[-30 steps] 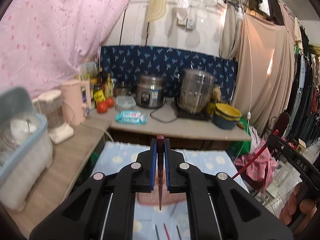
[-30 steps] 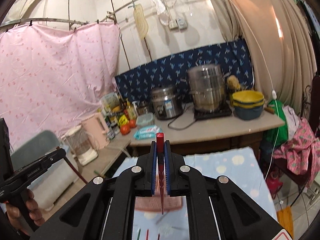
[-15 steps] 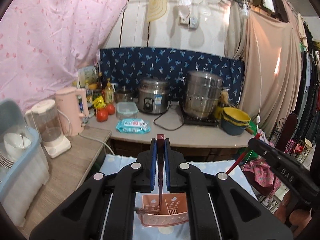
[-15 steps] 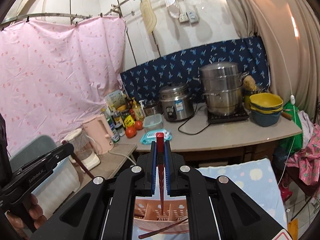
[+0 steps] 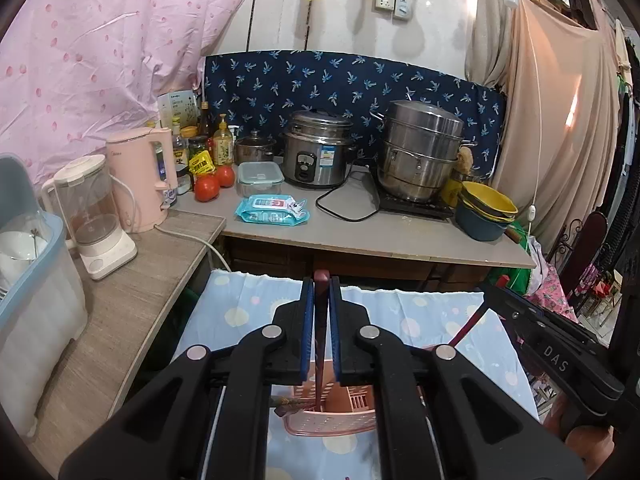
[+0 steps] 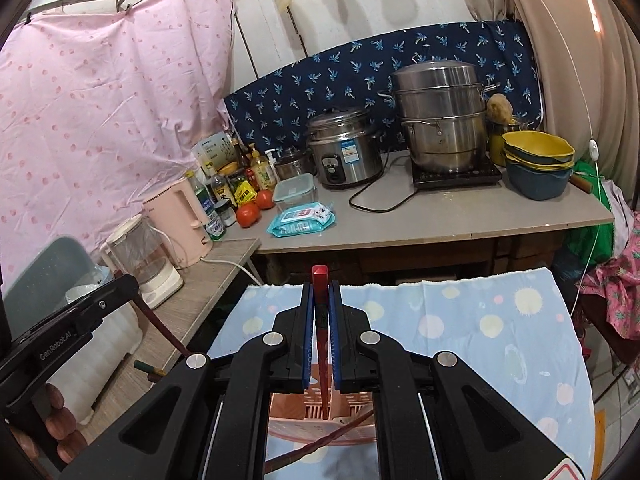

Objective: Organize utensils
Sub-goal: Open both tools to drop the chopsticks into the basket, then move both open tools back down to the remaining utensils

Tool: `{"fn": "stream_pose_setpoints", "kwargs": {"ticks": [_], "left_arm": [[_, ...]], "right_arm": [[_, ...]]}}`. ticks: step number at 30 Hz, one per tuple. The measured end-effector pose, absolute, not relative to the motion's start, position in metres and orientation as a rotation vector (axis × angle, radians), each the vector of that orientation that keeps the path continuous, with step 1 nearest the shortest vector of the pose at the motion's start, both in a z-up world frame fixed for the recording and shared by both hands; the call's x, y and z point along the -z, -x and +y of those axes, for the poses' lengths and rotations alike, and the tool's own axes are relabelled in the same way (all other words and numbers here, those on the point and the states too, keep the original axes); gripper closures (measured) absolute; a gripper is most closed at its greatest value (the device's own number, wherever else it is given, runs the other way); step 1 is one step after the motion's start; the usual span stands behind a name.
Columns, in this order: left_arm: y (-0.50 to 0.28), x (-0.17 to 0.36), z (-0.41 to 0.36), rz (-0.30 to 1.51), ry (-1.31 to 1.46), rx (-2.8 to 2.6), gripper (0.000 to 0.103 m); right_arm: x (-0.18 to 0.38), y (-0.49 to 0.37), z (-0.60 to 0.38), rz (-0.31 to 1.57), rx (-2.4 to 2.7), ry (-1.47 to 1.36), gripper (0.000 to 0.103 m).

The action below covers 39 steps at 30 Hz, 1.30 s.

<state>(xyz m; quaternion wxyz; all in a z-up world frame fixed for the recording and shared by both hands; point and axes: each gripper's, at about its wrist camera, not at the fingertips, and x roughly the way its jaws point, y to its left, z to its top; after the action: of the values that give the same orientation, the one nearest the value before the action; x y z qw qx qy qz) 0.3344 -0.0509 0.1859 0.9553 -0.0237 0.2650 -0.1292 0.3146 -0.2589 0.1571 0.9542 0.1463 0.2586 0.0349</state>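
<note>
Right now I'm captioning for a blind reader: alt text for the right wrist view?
The right gripper is shut on a red chopstick, its tip over a pink slotted plastic utensil basket on a blue dotted cloth. Behind stands a cluttered grey counter.

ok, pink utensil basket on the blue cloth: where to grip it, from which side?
Pinch the near rim of the pink basket from above. It sits upright and open-topped with a thin perforated wall. Both the left gripper and right gripper are occupied with chopsticks.

Left black plastic two-finger gripper point(image 5: 320, 304): blue pads, round silver screws, white "GenRobot.AI" lettering. Right black plastic two-finger gripper point(image 6: 320, 304): same build, white "DAS" lettering, red-white sticker near corner.
</note>
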Motion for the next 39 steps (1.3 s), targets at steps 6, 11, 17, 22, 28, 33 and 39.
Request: {"fn": "stream_pose_setpoints", "kwargs": {"ticks": [6,11,17,22,28,33,39], "left_arm": [[-0.332,-0.187,-0.049,0.524,0.048,0.218,0.066],[-0.326,-0.185,-0.046,0.534,0.054,0.217,0.066],[-0.315,-0.179,-0.042,0.552,0.057,0.215,0.066],[-0.305,-0.174,-0.038,0.565,0.058,0.214,0.066],[-0.287,-0.17,-0.034,0.576,0.056,0.211,0.066],[-0.27,-0.163,-0.031,0.592,0.054,0.212,0.066],[-0.246,-0.149,-0.029,0.618,0.046,0.22,0.066]], "right_arm": [[-0.157,-0.311,-0.262,0.512,-0.06,-0.311,0.083],[-0.161,-0.303,-0.262,0.499,-0.059,-0.311,0.079],[-0.163,-0.289,-0.259,0.497,-0.062,-0.305,0.078],[-0.159,-0.274,-0.255,0.508,-0.062,-0.299,0.078],[-0.151,-0.251,-0.251,0.526,-0.067,-0.304,0.078],[-0.143,-0.229,-0.247,0.544,-0.07,-0.304,0.078],[-0.134,-0.204,-0.244,0.561,-0.064,-0.299,0.078]]}}
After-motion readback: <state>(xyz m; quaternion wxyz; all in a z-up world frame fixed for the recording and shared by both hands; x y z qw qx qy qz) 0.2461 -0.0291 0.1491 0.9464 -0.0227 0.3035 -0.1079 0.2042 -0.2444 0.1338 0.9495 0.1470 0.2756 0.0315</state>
